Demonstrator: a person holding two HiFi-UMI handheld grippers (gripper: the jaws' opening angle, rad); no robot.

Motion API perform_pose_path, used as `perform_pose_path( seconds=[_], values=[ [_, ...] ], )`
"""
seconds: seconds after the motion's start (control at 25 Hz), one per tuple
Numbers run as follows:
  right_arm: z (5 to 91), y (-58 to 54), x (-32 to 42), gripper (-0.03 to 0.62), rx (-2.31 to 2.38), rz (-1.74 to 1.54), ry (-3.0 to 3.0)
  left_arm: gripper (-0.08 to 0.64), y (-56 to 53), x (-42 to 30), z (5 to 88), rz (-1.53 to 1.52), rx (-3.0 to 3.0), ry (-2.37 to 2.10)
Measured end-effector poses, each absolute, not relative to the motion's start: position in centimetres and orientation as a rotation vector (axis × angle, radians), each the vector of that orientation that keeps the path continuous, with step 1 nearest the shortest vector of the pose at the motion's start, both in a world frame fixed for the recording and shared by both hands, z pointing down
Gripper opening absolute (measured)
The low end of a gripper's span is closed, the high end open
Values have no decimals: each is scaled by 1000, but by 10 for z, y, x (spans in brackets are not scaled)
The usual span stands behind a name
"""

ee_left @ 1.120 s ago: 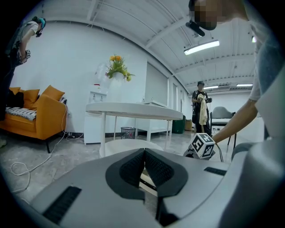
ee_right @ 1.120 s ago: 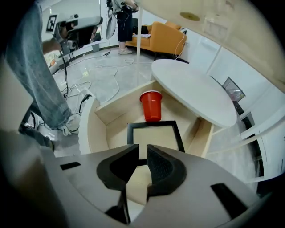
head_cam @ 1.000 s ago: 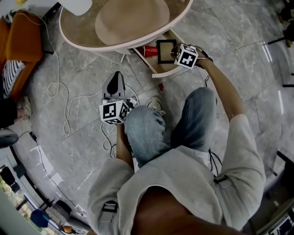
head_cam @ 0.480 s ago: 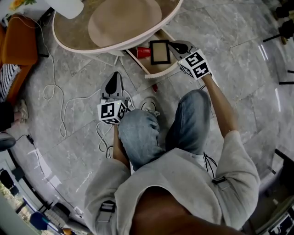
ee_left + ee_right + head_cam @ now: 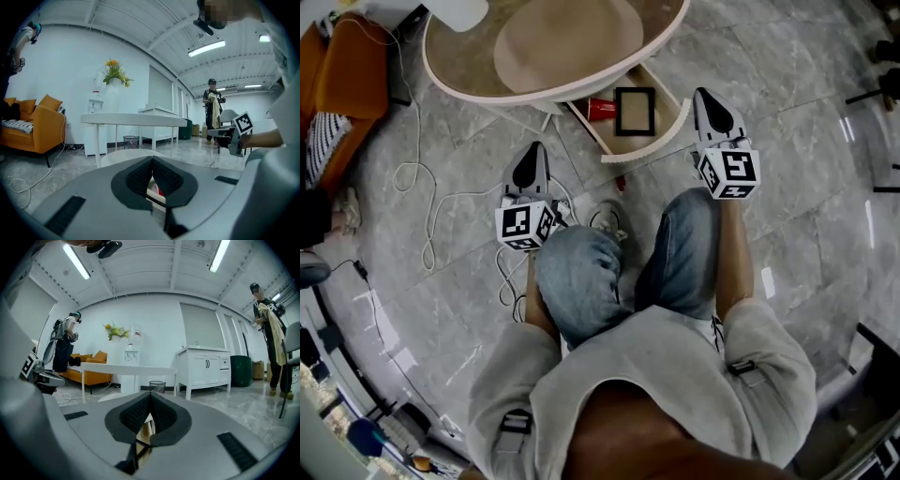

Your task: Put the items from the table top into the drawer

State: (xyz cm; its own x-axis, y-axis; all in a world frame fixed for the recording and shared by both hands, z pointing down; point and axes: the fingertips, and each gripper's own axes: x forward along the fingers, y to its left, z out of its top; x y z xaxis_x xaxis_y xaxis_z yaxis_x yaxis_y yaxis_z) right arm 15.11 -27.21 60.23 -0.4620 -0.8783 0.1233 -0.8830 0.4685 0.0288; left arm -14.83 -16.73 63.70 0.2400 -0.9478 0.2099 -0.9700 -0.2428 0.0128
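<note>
A low round table (image 5: pixel 450 70) carries a beige hat (image 5: pixel 567 42) and a white object (image 5: pixel 459 11) at its far left edge. Its wooden drawer (image 5: pixel 649 150) stands pulled out, with a red cup (image 5: pixel 600 108) and a black-framed flat item (image 5: pixel 635 111) inside. My right gripper (image 5: pixel 703 94) hovers to the right of the drawer, shut and empty. My left gripper (image 5: pixel 534 150) is held above the floor left of the drawer, also shut with nothing in it. In the left gripper view the red cup (image 5: pixel 157 189) shows just below the closed pads (image 5: pixel 140 176).
White cables (image 5: pixel 417 173) and a power strip (image 5: pixel 567 208) lie on the grey tiled floor by my feet. An orange sofa (image 5: pixel 342 80) stands at the left. A tall white table (image 5: pixel 126 119), a white cabinet (image 5: pixel 206 366) and a standing person (image 5: pixel 212 108) are farther off.
My right gripper has let go of the black-framed item in the drawer, risen out to the right, rolled over and shut. The left gripper has stayed put.
</note>
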Motion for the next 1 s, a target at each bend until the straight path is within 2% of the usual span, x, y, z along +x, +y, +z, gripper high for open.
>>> perform_pose_path(
  seconds=[0.36, 1.0],
  values=[
    [610, -262, 187, 23, 1650, 78, -2512, 15, -165, -151, 639, 253, 2359, -1856],
    [613, -255, 189, 23, 1683, 66, -2478, 15, -163, -146, 637, 200, 2357, -1842]
  ],
)
